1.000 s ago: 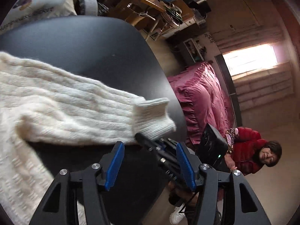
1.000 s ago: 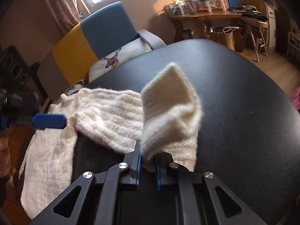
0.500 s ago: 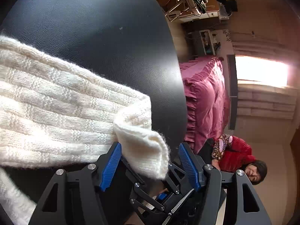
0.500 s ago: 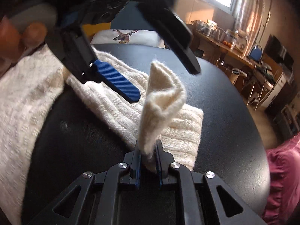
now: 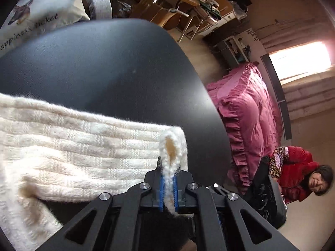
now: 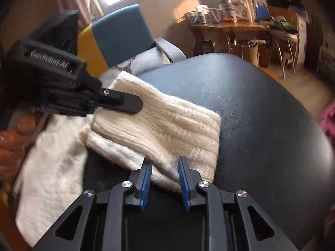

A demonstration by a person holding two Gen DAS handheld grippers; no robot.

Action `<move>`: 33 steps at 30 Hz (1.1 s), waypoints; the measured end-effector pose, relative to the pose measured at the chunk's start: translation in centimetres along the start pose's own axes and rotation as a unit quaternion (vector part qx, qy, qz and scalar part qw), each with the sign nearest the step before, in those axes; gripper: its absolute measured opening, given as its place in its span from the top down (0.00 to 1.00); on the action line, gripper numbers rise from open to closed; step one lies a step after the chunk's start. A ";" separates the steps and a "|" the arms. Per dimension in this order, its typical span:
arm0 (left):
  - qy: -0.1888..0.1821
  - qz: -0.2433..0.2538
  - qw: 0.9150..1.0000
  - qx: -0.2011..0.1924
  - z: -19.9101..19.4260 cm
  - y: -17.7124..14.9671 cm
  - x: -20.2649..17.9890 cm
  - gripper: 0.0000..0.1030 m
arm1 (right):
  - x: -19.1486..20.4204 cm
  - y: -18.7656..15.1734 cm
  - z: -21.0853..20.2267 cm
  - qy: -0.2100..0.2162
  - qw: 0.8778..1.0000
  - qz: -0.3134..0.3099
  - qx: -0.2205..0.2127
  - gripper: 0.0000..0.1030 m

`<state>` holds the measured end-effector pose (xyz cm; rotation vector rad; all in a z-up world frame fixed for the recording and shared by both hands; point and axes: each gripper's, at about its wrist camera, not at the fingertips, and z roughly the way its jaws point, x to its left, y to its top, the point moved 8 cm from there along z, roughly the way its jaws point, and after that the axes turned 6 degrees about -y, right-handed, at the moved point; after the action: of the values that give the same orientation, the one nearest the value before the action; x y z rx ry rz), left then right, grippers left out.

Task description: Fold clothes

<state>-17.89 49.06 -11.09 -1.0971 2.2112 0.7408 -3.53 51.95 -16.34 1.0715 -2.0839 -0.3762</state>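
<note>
Left gripper (image 5: pixel 168 185) pinches sweater cuff (image 5: pixel 173 146) (right gripper (image 6: pixel 164 177) gapes).

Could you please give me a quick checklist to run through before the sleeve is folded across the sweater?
1. Left gripper shut on the cuff: ok.
2. Right gripper open, with nothing clamped between its pads: ok.
3. Sleeve lying on the black table, not hanging over its edge: ok.
4. Sweater body spread flat: cannot tell, that part is blurred.
5. Right gripper's fingers clear of the folded sleeve end: cannot tell, the knit lies close between them.
</note>
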 end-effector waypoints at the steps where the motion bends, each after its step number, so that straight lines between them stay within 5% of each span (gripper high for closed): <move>1: 0.001 0.004 1.000 -0.019 -1.5 0.8 -0.4 0.94 | -0.3 0.6 -0.6 0.045 0.997 0.061 -0.007 0.72; 5: 0.000 0.020 0.996 -0.090 -8.7 4.1 -1.8 0.94 | 0.7 -0.5 0.5 0.180 0.962 0.205 0.010 0.53; 7: 0.000 0.026 0.993 -0.118 -12.5 5.0 -2.0 0.94 | 1.1 -0.8 0.9 0.245 0.930 0.274 0.019 0.38; 10: 0.010 0.023 0.986 -0.164 -18.5 6.1 -1.0 0.93 | 1.3 -1.1 1.3 0.336 0.865 0.371 0.032 0.22; 17: 0.024 -0.001 0.971 -0.238 -28.1 5.8 1.8 0.93 | 6.6 -1.5 6.3 0.424 0.775 0.466 0.047 0.09; 22: 0.029 -0.001 0.962 -0.270 -32.6 3.5 3.8 0.93 | 10.3 -2.7 11.4 0.415 0.739 0.526 0.073 0.00; 33: -0.011 0.001 0.947 -0.320 -41.4 -0.7 7.1 0.93 | 14.1 -1.1 17.0 0.384 0.743 0.547 0.036 0.00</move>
<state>-30.57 16.71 12.60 -1.3640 1.9918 1.5300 -20.58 38.82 -21.62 -0.1473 -1.5758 0.6473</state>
